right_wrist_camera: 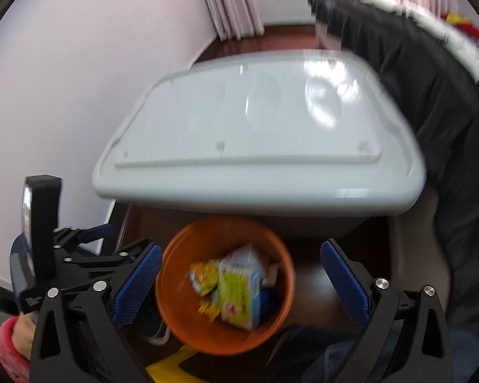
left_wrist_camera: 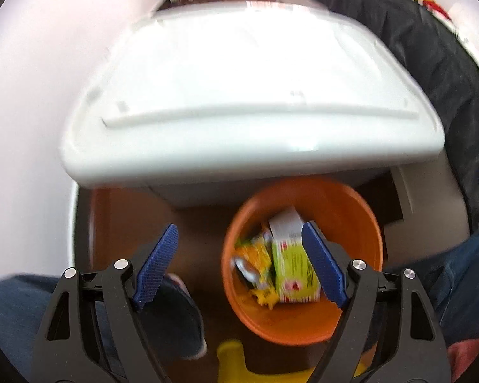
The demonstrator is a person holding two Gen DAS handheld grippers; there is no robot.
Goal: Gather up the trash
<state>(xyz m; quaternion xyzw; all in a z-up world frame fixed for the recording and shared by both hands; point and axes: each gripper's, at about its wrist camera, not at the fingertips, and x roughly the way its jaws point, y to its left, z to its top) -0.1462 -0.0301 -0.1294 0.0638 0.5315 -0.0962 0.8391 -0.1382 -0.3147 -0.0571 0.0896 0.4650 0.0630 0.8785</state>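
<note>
A pale wall (right_wrist_camera: 64,95) and pleated curtains (right_wrist_camera: 230,6) back the scene, with dark brown wooden floor (left_wrist_camera: 127,210) below, all smeared by motion blur. A glossy white plastic table (left_wrist_camera: 239,95) with rounded corners fills the middle of both views; its legs are hidden. A black garment (right_wrist_camera: 431,111) drapes at two o'clock, its top cut off. On the floor in front of the table stands a round orange bin (left_wrist_camera: 345,210), smooth-walled, holding trash: a yellow-green carton (left_wrist_camera: 295,265) with red-and-white edging, a crumpled yellow wrapper (left_wrist_camera: 255,255) beside it, and something blue, too blurred to name. A yellow object (left_wrist_camera: 233,364) at six o'clock is cut off by the frame. The left gripper (left_wrist_camera: 239,265) hangs over the bin with its ribbed blue pads spread wide, gripping nothing; one pad overlaps the carton in view, though contact cannot be judged. The right gripper (right_wrist_camera: 241,282) is likewise spread wide and empty above the bin. Blue denim (left_wrist_camera: 16,303) shows at eight o'clock.
</note>
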